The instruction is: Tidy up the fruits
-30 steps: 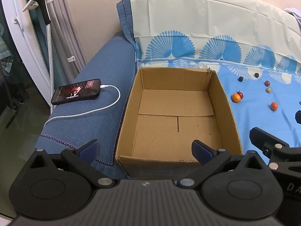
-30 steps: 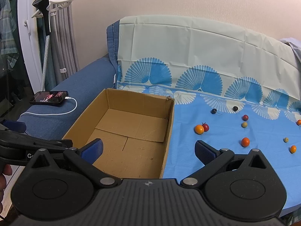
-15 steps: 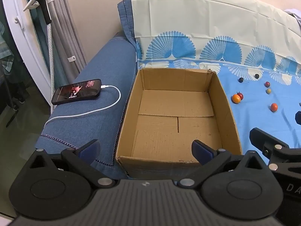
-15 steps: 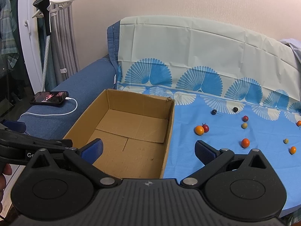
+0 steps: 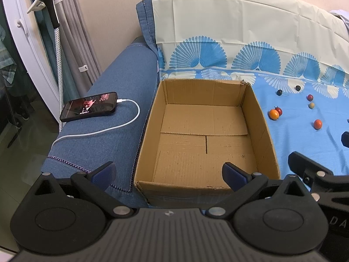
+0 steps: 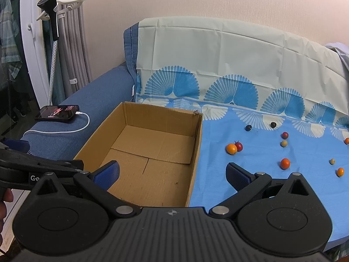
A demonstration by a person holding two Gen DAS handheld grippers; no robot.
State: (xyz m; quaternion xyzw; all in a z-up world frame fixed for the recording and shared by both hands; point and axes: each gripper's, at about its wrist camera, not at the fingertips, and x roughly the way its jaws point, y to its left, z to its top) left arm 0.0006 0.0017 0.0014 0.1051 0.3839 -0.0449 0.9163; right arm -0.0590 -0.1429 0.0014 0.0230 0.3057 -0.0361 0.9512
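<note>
We face a sofa draped in a blue fan-print cloth (image 6: 218, 152). An empty cardboard box (image 5: 259, 118) sits at its left end; small fruits (image 6: 231, 148) lie scattered on the cloth to the right, well apart from our left gripper (image 5: 169, 172) and right gripper (image 6: 173, 172), both with jaws spread and holding nothing.

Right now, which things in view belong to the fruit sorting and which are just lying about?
Part of the job:
- cardboard box, nothing in it
- small fruits scattered on the blue cloth: orange one, red one, dark one
- left tool and right tool, both open

Just lying about:
- phone
- white charging cable
- garment steamer
</note>
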